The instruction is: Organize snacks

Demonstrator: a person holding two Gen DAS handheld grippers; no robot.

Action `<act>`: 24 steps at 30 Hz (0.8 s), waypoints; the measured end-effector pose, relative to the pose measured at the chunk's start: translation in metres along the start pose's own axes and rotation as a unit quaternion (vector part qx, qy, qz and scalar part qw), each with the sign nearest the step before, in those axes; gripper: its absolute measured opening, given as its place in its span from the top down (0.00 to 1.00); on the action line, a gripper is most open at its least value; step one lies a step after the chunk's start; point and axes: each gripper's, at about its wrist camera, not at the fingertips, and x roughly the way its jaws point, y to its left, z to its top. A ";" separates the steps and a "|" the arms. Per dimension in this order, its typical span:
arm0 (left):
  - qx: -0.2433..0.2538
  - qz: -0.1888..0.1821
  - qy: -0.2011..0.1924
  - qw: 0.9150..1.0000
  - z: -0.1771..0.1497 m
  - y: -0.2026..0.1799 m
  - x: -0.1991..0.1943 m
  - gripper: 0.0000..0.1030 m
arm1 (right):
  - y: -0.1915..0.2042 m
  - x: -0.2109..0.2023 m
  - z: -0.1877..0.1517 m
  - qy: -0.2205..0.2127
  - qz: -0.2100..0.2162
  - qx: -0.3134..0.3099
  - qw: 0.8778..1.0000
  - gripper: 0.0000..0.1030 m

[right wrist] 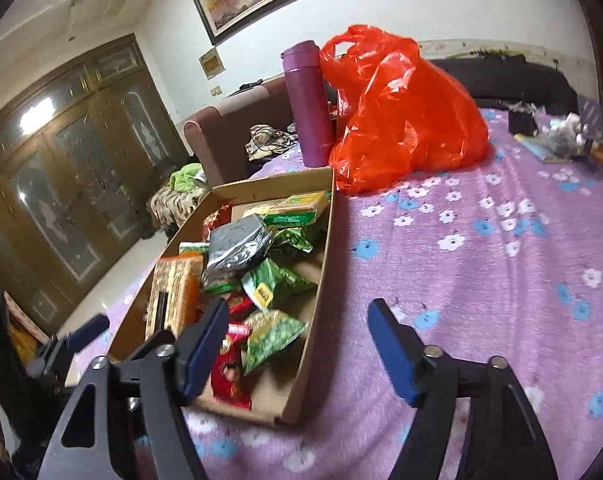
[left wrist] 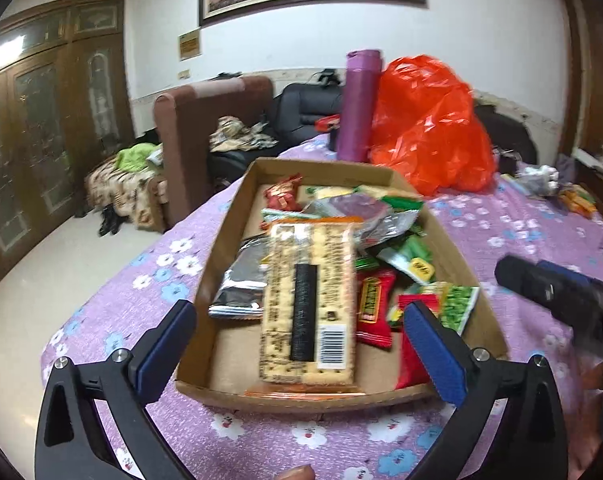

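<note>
- Left claw (left wrist: 299, 338) hangs spread wide over the near end of a cardboard box (left wrist: 217, 236), gripping nothing; a long cracker pack (left wrist: 309, 300) lies between its blue pads, untouched.
- Right claw (right wrist: 297, 344) is released too, one pad over the box's snacks, the other over the purple floral cloth (right wrist: 481, 264).
- Snack packets (left wrist: 381, 264), red, green and silver, fill the box.
- Beyond it stand a purple flask (right wrist: 307, 108) and an orange plastic bag (right wrist: 401, 120), touching.
</note>
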 end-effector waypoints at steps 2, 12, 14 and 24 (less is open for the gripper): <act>0.000 -0.002 -0.001 1.000 0.000 0.000 0.000 0.00 | 0.005 -0.010 -0.008 -0.010 -0.012 -0.019 1.000 0.12; -0.013 0.063 0.002 0.998 0.000 0.007 0.000 0.00 | 0.019 -0.027 -0.021 -0.043 -0.036 -0.074 0.996 0.06; -0.013 0.066 0.005 0.998 0.001 0.007 0.002 0.00 | 0.021 -0.025 -0.021 -0.039 -0.030 -0.077 0.996 0.06; 0.007 0.074 0.010 0.997 0.002 0.000 0.007 0.00 | 0.021 -0.023 -0.022 -0.033 -0.023 -0.075 0.996 0.06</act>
